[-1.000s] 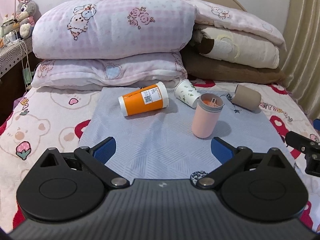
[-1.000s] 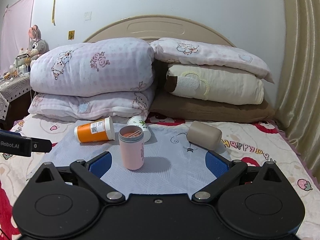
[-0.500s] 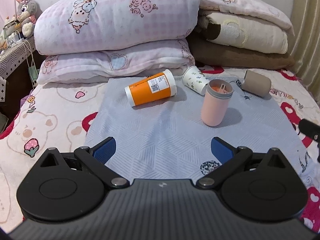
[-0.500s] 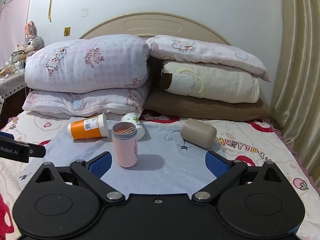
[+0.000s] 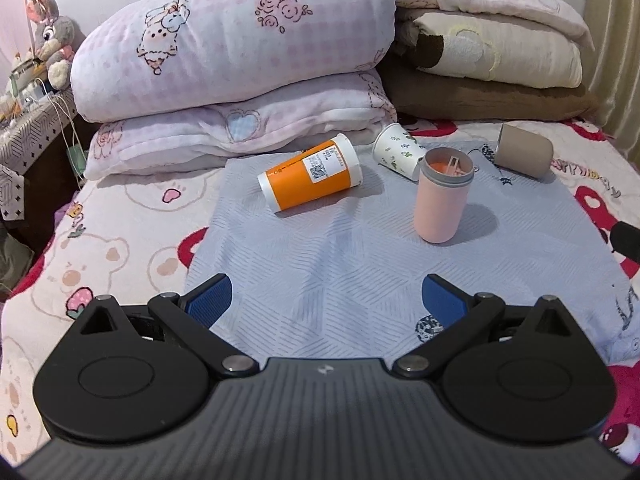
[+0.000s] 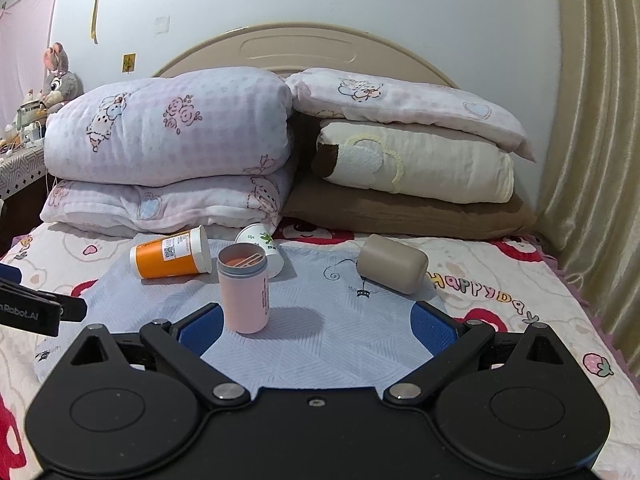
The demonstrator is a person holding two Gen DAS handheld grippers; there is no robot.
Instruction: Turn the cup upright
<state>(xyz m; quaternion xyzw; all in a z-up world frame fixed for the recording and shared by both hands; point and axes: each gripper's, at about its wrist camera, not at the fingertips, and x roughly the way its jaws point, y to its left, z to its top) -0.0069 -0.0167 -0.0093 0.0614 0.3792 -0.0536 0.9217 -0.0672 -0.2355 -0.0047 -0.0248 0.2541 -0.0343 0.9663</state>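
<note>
While the pink cup (image 5: pixel 440 200) is standing upright at centre frame, three cups are lying tipped behind; both grippers (image 5: pixel 326 300) (image 6: pixel 316 322) are being held spread, empty

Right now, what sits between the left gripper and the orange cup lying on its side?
Nothing: in the left wrist view only bare grey cloth lies between the open left gripper and the orange cup.

Both wrist cameras look from the bed's near end toward the far pillows. The left view tilts downward; the right sits lower, more level. Both share the grey cloth (image 5: pixel 344 264) (image 6: pixel 320 332).
</note>
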